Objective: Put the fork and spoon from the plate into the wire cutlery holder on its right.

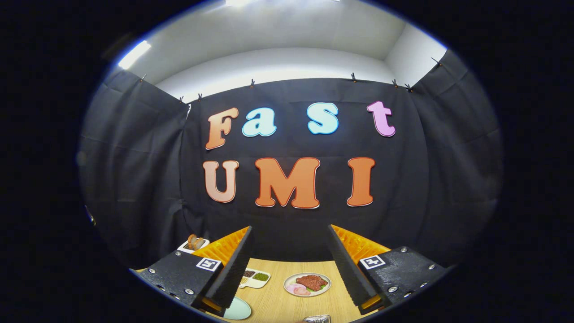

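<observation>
My gripper [290, 260] is held high above the wooden table [278, 305], its two fingers wide apart with nothing between them. Low down, just by the left finger, the rim of a pale green plate [237, 309] peeks out. A bit of shiny wire, probably the cutlery holder [317, 319], shows at the near edge between the fingers. I see no fork or spoon from this angle.
Between the fingers, farther out on the table, sits a plate of meat and sliced food [307, 284]. Left of it lies a white divided dish of seasonings [254, 277]. A white tray with bread [193, 243] stands beyond the left finger.
</observation>
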`<state>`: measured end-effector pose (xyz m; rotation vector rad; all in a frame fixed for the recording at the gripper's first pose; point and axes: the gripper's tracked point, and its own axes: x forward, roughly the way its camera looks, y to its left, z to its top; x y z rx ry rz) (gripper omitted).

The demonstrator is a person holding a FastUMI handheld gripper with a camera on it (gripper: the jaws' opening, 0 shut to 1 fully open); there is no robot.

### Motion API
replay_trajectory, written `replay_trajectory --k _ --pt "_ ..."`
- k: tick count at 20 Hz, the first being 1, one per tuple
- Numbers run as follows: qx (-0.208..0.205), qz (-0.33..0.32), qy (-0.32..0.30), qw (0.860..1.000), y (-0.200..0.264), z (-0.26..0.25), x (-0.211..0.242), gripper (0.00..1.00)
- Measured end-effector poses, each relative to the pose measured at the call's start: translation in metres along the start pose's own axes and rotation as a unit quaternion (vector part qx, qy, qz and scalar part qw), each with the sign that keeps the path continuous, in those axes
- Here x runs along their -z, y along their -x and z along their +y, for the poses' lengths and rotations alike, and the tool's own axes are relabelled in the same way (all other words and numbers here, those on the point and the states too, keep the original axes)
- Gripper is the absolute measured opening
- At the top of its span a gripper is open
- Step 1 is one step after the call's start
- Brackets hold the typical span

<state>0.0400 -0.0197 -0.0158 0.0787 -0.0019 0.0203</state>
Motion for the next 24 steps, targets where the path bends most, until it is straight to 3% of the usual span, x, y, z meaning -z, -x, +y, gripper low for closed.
replay_trajectory --k 24 --pt "0.002 0.032 0.027 0.999 -0.002 -0.002 0.018 0.96"
